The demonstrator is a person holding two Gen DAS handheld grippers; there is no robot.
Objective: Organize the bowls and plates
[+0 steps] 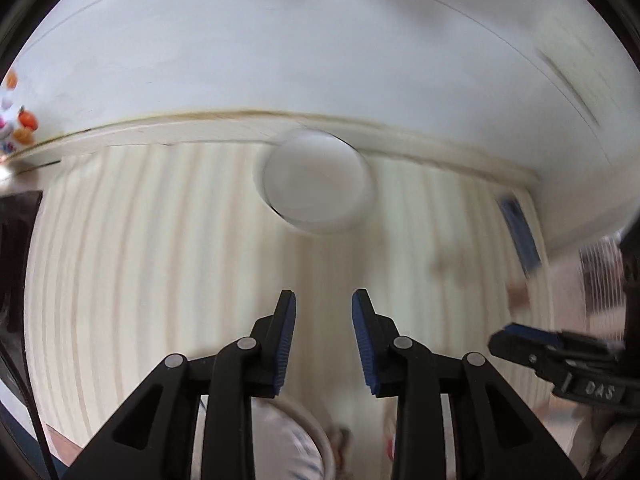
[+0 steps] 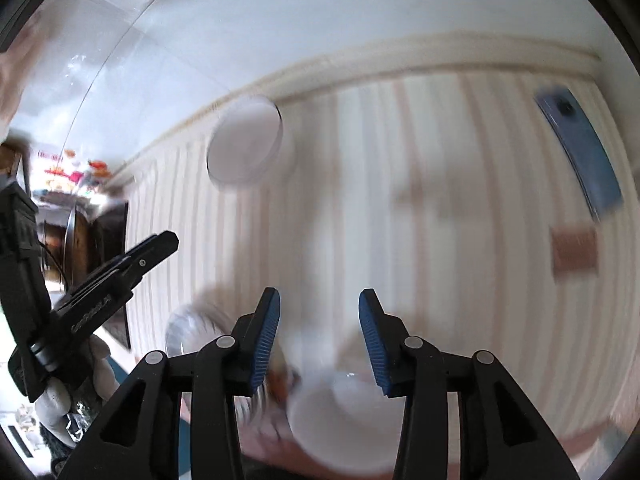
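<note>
Both views are motion-blurred. A round white plate [image 1: 316, 184] [image 2: 246, 144] lies on the striped tablecloth [image 1: 160, 260] near the table's far edge. My left gripper [image 1: 324, 300] hangs open above the cloth, well short of the plate, with nothing between its fingers. My right gripper [image 2: 318, 300] is open too, over a white bowl [image 2: 344, 420] just below its fingertips. A clear glass bowl [image 2: 192, 328] sits to that bowl's left. Part of a bowl rim [image 1: 304, 436] shows under the left gripper. Each gripper appears in the other's view: the right gripper [image 1: 520, 336] and the left gripper [image 2: 160, 244].
A blue phone [image 1: 520, 232] [image 2: 580, 160] lies at the table's right side, with a brown square [image 2: 574, 248] near it. A white wall rises behind the table. Dark furniture [image 1: 16, 264] stands at the left. A gloved hand [image 2: 60, 392] holds the left gripper.
</note>
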